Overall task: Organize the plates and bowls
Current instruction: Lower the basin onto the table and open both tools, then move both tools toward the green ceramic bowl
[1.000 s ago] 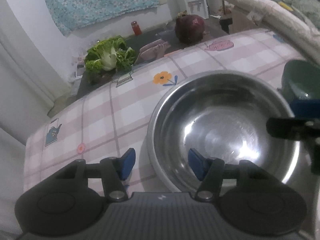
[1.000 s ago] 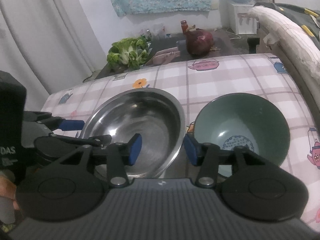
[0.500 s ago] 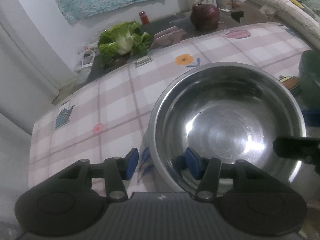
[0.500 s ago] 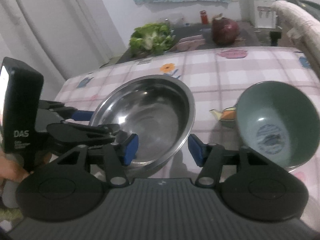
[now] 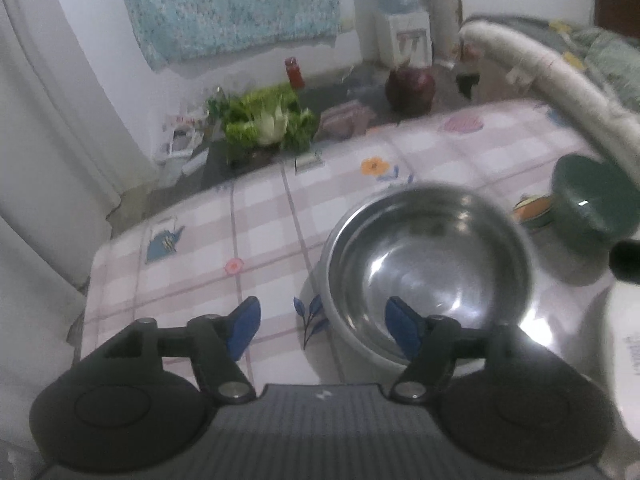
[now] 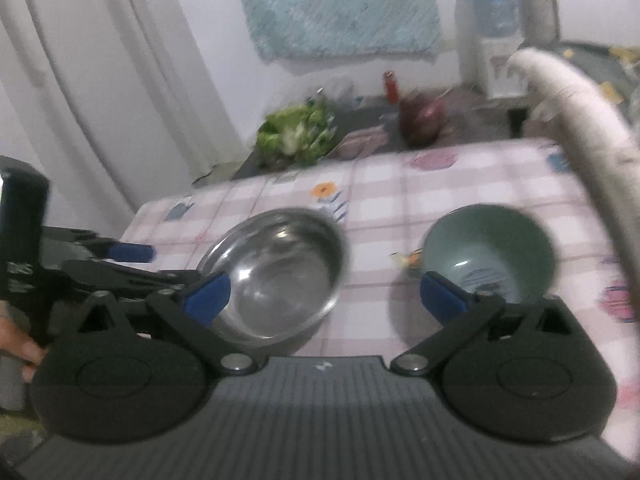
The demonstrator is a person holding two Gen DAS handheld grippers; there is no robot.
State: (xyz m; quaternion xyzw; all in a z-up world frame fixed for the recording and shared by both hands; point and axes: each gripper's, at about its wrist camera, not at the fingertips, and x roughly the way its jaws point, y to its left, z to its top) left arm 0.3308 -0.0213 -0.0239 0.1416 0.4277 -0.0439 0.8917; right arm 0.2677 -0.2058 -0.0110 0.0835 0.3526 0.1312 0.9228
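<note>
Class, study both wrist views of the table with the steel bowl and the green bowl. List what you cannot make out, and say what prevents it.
- Green bowl, printed mark inside: right wrist view, motion blur and a right gripper finger cover it.
- Steel bowl, near rim: left wrist view, hidden behind the left gripper.
- White object: left wrist view, cut off by the right edge.
- Red jar: too small and blurred.

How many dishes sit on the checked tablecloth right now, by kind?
Steel bowl: 1
Green bowl: 1
Plates: 0 in view
Total: 2 dishes, side by side and apart on the tablecloth.
</note>
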